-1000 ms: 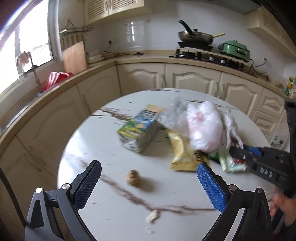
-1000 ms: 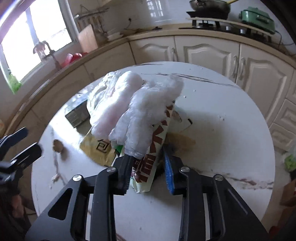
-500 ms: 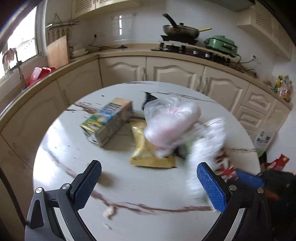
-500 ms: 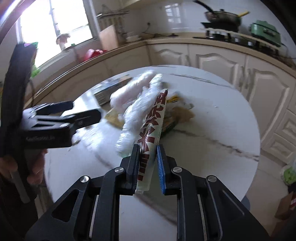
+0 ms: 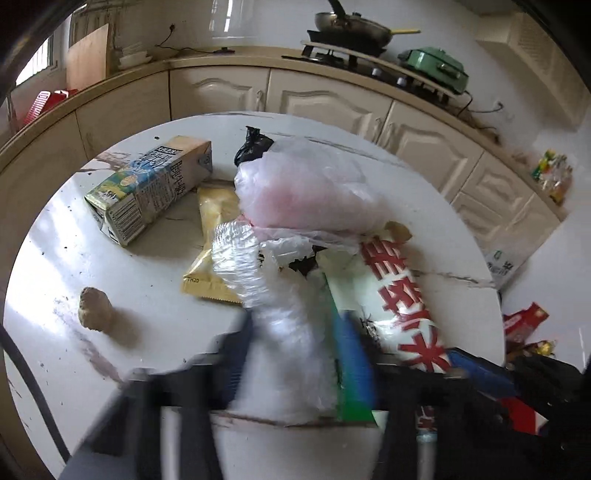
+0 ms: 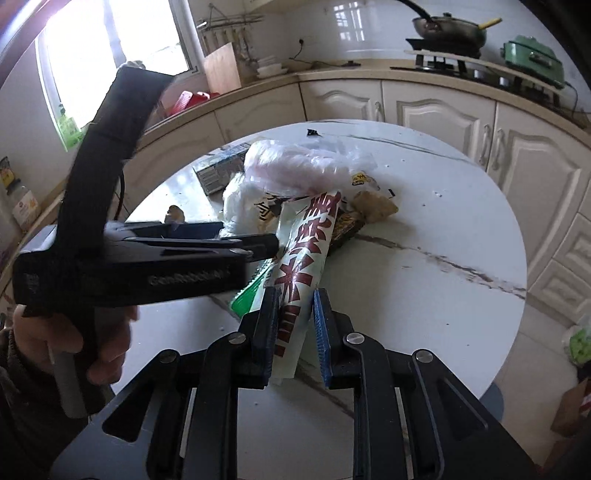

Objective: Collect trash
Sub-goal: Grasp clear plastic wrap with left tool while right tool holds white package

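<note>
A pile of trash lies on the round white table [image 5: 74,251]. My left gripper [image 5: 295,343] is blurred and its jaws are closing on a crumpled clear plastic bag [image 5: 258,273], which fills the gap between the pads. In the right wrist view my right gripper [image 6: 295,314] is shut on a white wrapper with red characters [image 6: 306,251]. There the left gripper [image 6: 271,243] reaches in from the left, held by a hand [image 6: 103,332]. A pinkish plastic bag [image 5: 306,192] lies on top of the pile. Beside it are a milk carton [image 5: 155,188] and a yellow packet [image 5: 214,236].
A brown lump [image 5: 94,306] sits alone at the table's left, and a black scrap [image 5: 253,147] lies behind the pile. Crumpled brown paper [image 6: 373,206] lies right of the wrapper. Cabinets and a counter with a wok [image 5: 354,29] curve behind. Red packets [image 5: 524,321] lie on the floor.
My left gripper has come in over the pile and its wide-open jaws have swung together round the clear plastic bag. The right gripper keeps its hold on the red-and-white wrapper.
</note>
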Available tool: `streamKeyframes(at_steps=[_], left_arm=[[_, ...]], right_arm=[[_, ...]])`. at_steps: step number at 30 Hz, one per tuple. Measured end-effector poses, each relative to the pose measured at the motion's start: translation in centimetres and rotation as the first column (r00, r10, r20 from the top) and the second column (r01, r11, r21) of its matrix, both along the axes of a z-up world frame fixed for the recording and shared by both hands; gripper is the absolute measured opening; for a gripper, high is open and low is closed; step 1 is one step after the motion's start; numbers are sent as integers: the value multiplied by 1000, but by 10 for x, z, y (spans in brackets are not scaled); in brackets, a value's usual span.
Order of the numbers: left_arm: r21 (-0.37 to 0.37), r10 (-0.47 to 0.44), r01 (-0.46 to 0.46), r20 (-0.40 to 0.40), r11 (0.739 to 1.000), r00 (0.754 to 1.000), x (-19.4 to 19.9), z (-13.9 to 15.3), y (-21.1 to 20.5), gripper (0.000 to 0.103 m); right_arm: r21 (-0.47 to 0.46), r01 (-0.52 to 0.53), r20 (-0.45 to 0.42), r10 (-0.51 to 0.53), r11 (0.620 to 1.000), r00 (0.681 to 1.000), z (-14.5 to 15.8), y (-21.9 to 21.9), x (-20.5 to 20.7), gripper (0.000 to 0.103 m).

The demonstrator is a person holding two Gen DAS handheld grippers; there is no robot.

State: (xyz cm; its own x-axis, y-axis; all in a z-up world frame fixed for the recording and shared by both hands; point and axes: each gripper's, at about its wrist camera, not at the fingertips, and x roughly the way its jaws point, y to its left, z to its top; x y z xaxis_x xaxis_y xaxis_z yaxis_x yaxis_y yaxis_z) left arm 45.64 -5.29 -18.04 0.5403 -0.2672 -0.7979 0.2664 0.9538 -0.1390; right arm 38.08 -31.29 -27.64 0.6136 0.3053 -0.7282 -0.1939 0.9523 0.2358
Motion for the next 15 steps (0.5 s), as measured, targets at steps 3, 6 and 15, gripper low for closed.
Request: streamKeyframes(at_steps=[3,6,15], left_arm=[[15,-3,3,4,1000,1000,-3,-1,11,21],[3,0,0,1,1000,1000,-11,-5,21,21],[-13,-23,23,-4,1000,1000,-33,3,37,21]], right_arm=[[3,8,-11,-8,1000,1000,-3,0,3,20],[3,19,-26,-19,1000,999,-8,2,10,22],[38,19,-52,-17,999,998,-17,14,33,54]])
